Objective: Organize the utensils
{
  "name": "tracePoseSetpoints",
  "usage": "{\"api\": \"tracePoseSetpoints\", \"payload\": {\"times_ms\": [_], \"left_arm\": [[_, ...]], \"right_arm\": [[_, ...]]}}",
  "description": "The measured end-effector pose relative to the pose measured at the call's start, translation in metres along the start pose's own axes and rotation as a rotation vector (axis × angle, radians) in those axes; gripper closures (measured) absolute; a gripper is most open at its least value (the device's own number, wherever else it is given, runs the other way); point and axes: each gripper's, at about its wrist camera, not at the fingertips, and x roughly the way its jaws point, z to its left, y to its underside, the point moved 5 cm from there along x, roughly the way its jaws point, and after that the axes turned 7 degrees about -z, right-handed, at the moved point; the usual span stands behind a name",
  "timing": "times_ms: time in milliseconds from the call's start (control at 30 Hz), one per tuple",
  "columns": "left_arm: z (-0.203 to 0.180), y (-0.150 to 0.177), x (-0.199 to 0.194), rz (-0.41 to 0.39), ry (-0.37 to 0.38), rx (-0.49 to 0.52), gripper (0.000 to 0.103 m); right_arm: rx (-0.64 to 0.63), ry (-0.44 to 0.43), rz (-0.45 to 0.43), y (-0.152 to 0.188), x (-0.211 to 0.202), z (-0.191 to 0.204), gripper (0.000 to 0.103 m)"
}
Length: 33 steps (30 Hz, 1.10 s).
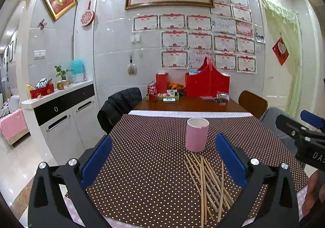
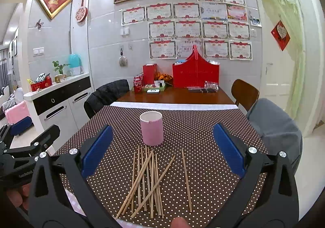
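A pink cylindrical cup stands upright and empty on the dotted brown tablecloth. Several wooden chopsticks lie loose in a pile in front of it; one chopstick lies apart to the right. My left gripper is open and empty, above the cloth left of the pile. My right gripper is open and empty, with the cup and pile between its fingers in view. Each gripper shows at the edge of the other's view.
The far half of the wooden table holds cola cans, a red box and small items. Chairs stand at both sides: one with a black jacket, one wooden. A white cabinet stands left.
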Motion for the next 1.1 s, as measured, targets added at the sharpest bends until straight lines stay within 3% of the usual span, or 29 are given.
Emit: {"api": "tracePoseSetpoints", "payload": {"times_ms": [267, 533, 667, 900, 1100], "left_arm": [[-0.008, 0.049, 0.042, 0.150, 0.035, 0.022, 0.004], [-0.034, 0.128, 0.098, 0.404, 0.138, 0.079, 0.004], [-0.043, 0.161, 0.119, 0.489, 0.166, 0.093, 0.004], [-0.046, 0.188, 0.149, 0.566, 0.150, 0.150, 0.004], [-0.053, 0.193, 0.167, 0.583, 0.154, 0.178, 0.004]], "right_arm": [[0.006, 0.035, 0.126, 0.039, 0.036, -0.025, 0.006], [0.021, 0.091, 0.373, 0.115, 0.090, -0.062, 0.006], [-0.001, 0.098, 0.461, 0.145, 0.106, -0.069, 0.006], [-0.006, 0.098, 0.532, 0.169, 0.120, -0.075, 0.006], [-0.024, 0.109, 0.557, 0.173, 0.130, -0.077, 0.006]]}}
